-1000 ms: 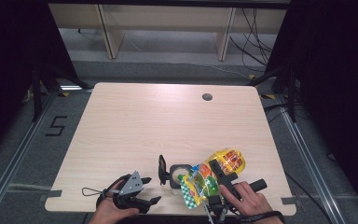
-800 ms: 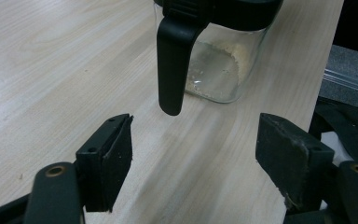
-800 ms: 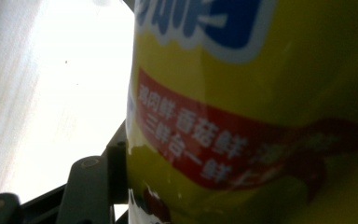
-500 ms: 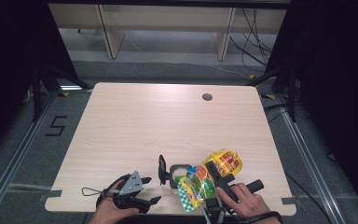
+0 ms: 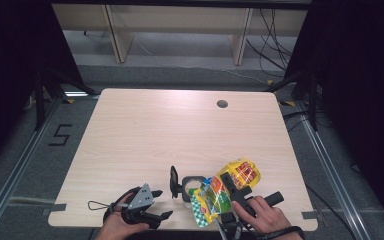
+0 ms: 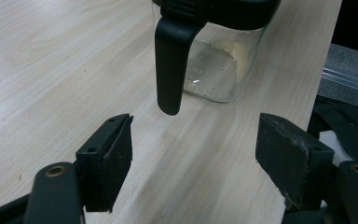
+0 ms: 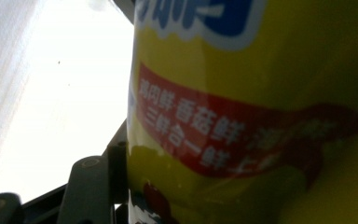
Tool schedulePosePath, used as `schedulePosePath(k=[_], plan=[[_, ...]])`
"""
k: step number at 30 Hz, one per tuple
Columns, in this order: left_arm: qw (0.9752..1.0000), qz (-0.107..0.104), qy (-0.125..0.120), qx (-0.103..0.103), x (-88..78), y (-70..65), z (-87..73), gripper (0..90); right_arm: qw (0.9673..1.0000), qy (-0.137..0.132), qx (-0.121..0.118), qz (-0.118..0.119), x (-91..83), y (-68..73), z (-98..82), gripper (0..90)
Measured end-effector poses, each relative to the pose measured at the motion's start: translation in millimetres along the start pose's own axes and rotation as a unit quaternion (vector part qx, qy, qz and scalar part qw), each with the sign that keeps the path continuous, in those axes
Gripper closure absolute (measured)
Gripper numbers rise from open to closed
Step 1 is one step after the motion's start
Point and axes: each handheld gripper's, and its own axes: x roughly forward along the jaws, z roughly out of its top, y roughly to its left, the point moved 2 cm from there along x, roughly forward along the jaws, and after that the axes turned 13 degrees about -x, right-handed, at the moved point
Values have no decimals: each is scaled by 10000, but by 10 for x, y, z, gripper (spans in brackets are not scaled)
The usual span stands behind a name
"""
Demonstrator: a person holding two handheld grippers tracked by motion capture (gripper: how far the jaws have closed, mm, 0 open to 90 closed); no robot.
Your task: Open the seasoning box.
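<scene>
Right gripper [image 5: 230, 186] is clamped on a yellow seasoning pouch [image 5: 222, 192] at the table's [image 5: 180, 130] near edge. Left gripper [image 5: 150, 212] stands released; the lidded glass jar [image 6: 219, 56], black lid latch [image 6: 172, 60] hanging toward it, sits just ahead, between both grippers.

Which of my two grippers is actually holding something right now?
The right gripper: its jaws clamp the yellow bag. The left gripper is open and empty, facing the jar.
</scene>
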Motion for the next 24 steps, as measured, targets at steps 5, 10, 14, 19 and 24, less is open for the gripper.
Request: schedulePosePath(k=[5,10,14,19,24], plan=[[10000,3,-13,-21,-6,-3,-1,269,10000,53,65,-14,11,13,-55,419],[10000,46,1,1,0,1,-4,269,9999,101,-116,-33,9,13,-56,419],[10000,8,-19,-17,1,-3,-2,269,9998,-45,-118,-130,19,0,6,425],[10000,-5,30,57,-8,11,12,269,9999,2,-98,-72,8,3,-19,426],[10000,5,31,-28,-7,0,7,268,9999,21,-83,-62,-4,0,-31,426]])
